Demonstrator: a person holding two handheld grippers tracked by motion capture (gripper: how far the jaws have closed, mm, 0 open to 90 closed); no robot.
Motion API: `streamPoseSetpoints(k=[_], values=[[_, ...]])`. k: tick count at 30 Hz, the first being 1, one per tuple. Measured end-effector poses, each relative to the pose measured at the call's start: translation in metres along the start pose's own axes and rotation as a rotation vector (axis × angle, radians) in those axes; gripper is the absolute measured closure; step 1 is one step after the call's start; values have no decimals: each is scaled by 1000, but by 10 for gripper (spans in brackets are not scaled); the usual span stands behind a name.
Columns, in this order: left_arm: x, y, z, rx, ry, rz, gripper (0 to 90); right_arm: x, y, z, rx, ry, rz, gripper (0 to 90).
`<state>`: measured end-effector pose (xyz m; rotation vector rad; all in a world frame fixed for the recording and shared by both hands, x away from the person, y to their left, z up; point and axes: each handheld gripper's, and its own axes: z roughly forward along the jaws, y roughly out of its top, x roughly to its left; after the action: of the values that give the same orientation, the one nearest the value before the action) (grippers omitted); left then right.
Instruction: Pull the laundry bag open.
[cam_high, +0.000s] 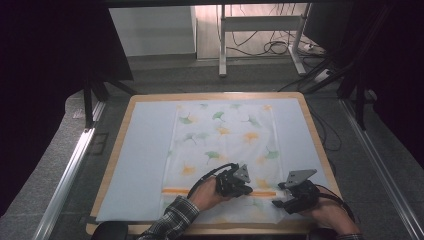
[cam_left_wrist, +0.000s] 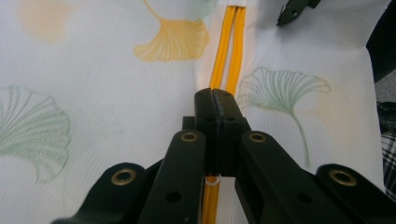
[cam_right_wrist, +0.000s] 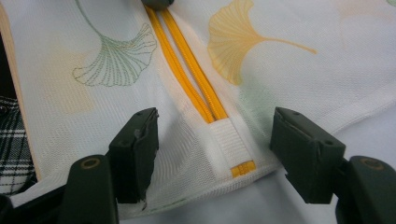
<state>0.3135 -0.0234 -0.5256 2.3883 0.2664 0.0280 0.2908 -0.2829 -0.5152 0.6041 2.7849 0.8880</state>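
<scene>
A white mesh bag printed with green and orange ginkgo leaves lies flat on the mat. An orange zipper runs across its near end. My left gripper sits on the zipper line, its jaws shut on the zipper; a small white pull shows just under them. The right gripper stands open at the bag's right edge. In the right gripper view its jaws straddle the zipper's end, where a white fabric tab covers the orange teeth, without touching the cloth.
The bag rests on a light blue mat on a wooden table. A plaid sleeve comes in at the near edge. Desk legs and cables stand on the floor beyond; a metal rail runs along the left.
</scene>
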Motion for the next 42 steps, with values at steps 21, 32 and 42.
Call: streamPoseSetpoints(k=[21,32,42], values=[[2,-32,-23,-29,13,-67,898,0,-1,0,-9,-2,9,323],[0,-43,-32,-21,30,-73,898,0,-2,0,-15,-3,11,323],[2,-56,-45,-13,54,-100,899,0,-2,0,-14,-4,11,323]])
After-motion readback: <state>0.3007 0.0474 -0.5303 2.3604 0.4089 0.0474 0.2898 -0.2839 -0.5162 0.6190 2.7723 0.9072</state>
